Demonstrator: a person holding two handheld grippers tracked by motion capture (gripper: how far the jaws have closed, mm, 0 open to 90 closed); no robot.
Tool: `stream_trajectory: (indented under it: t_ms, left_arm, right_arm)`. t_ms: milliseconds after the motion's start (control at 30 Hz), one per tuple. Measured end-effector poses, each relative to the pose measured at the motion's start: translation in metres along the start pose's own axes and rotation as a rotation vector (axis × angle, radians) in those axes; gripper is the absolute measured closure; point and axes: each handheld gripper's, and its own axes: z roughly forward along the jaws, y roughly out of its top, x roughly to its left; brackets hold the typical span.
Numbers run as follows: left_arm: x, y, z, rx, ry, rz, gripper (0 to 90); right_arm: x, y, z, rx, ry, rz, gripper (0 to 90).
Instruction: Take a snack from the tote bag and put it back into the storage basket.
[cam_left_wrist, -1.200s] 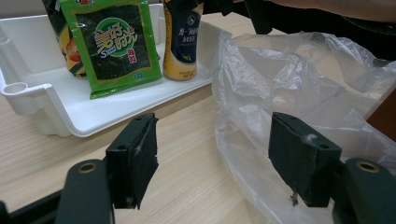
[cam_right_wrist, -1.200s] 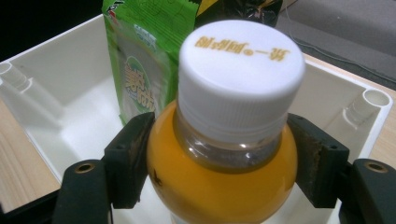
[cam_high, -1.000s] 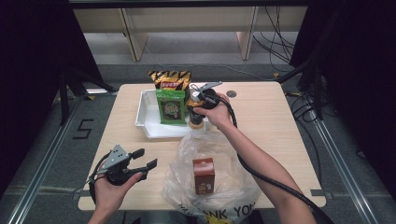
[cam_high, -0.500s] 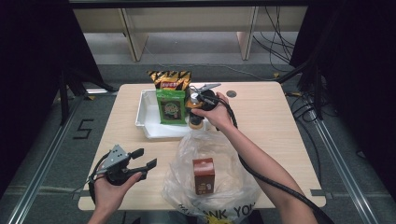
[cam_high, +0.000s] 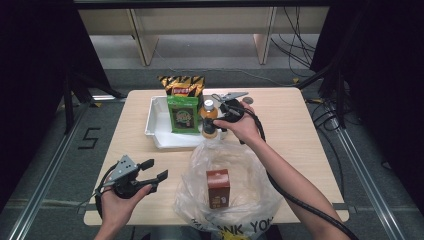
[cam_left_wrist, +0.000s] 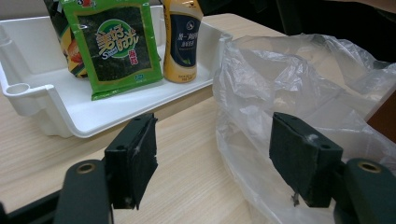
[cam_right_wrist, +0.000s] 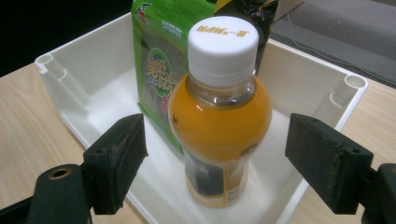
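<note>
Right gripper: jaws spread wide and just been opening; the orange drink bottle stands between them, the pads clear of it on both sides, so the bottle is released.
Bottle: upright in the white tray, white cap on, at the tray's near right corner as seen from above, just beside the green seaweed packet.
Left gripper: jaws apart with nothing between them, held above the near left part of the table, well apart from the tray.
Plastic bag: clear, lying open on the near middle of the table, just in front of the tray; in the left gripper view it sits close to the right-hand jaw.
Brown carton: upright inside the bag.
Snack bag: black and yellow, standing at the far end of the tray behind the seaweed packet.
Tray: on the far middle of the table, holding the bottle and both packets.
</note>
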Motion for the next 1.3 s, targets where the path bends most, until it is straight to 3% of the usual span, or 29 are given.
stream_trajectory:
  t_ms: [67,100,133,167,233,300,333,500,567,600,667,700,767,800,833,900,933,967,1133,1167,1200,1267,1300]
  left_arm:
    - [0.000,0.000,0.000,0.001,0.000,0.000,31.5]
    - [0.000,0.000,0.000,0.001,0.001,0.000,31.6]
    - [0.000,0.000,0.000,-0.001,0.002,-0.004,31.5]
    - [0.000,0.000,0.000,-0.003,0.000,-0.006,31.5]
    - [0.000,-0.001,0.000,-0.006,-0.007,-0.008,31.5]
    - [0.000,-0.001,0.001,-0.009,-0.009,-0.011,31.3]
    - [-0.001,-0.001,0.001,-0.012,-0.011,-0.013,31.2]
    - [-0.001,0.000,0.000,-0.016,-0.008,-0.011,30.5]
    - [-0.001,0.000,0.000,-0.014,-0.005,-0.010,30.3]
    - [-0.001,0.000,0.000,-0.012,-0.003,-0.010,30.3]
    - [-0.001,-0.001,0.000,-0.011,-0.003,-0.013,30.3]
    - [-0.001,-0.001,0.000,-0.012,-0.004,-0.012,30.3]
    - [-0.002,0.000,0.000,-0.020,-0.014,-0.017,30.3]
    - [-0.003,0.000,0.000,-0.018,-0.010,-0.010,30.3]
    - [-0.003,0.000,0.000,-0.023,-0.013,-0.012,30.3]
    - [-0.005,0.001,0.000,-0.027,-0.014,-0.010,30.3]
    - [-0.006,0.001,0.000,-0.030,-0.018,-0.016,30.3]
    - [-0.006,0.002,0.000,-0.031,-0.026,-0.003,30.3]
    - [-0.008,0.003,-0.001,-0.030,-0.020,0.000,30.3]
    - [-0.008,0.003,-0.001,-0.031,-0.020,-0.002,30.3]
    - [-0.009,0.003,-0.001,-0.030,-0.018,-0.006,30.3]
    - [-0.010,0.003,-0.002,-0.029,-0.019,-0.005,30.3]
    - [-0.010,0.003,-0.001,-0.036,-0.031,-0.005,30.3]
  right_arm:
    - [0.003,-0.001,-0.005,-0.010,0.047,0.027,22.5]
    - [0.000,-0.003,-0.008,-0.007,0.025,-0.009,23.4]
    - [0.002,-0.003,-0.009,-0.035,0.042,0.016,24.2]
    - [-0.002,-0.005,-0.013,-0.023,0.033,-0.019,25.5]
    - [0.001,-0.006,-0.017,-0.046,0.059,0.014,26.8]
    - [0.001,-0.008,-0.023,-0.045,0.058,0.009,28.3]
    - [-0.001,-0.010,-0.027,-0.042,0.062,-0.018,28.9]
    - [0.000,-0.016,-0.040,-0.060,0.060,-0.002,33.5]
    - [-0.002,-0.020,-0.046,-0.061,0.066,-0.034,35.3]
    - [0.001,-0.021,-0.049,-0.062,0.069,-0.003,36.0]
    - [0.003,-0.025,-0.052,-0.090,0.068,0.002,38.6]
    - [0.001,-0.026,-0.057,-0.061,0.082,-0.040,39.8]
    - [0.006,-0.029,-0.061,-0.083,0.077,-0.012,40.7]
    - [0.002,-0.031,-0.064,-0.079,0.067,-0.057,41.0]
    - [0.006,-0.031,-0.068,-0.077,0.090,-0.027,41.4]
    - [0.006,-0.034,-0.072,-0.083,0.078,-0.052,41.9]
    - [0.009,-0.035,-0.074,-0.100,0.091,-0.034,42.1]
    - [0.008,-0.036,-0.078,-0.084,0.090,-0.056,42.2]
    - [0.017,-0.044,-0.089,-0.093,0.108,-0.018,43.6]
    - [0.016,-0.046,-0.092,-0.096,0.103,-0.046,43.7]
    - [0.018,-0.048,-0.093,-0.103,0.112,-0.024,43.6]
    - [0.018,-0.051,-0.100,-0.100,0.114,-0.047,43.6]
    - [0.021,-0.053,-0.101,-0.116,0.101,-0.026,43.6]
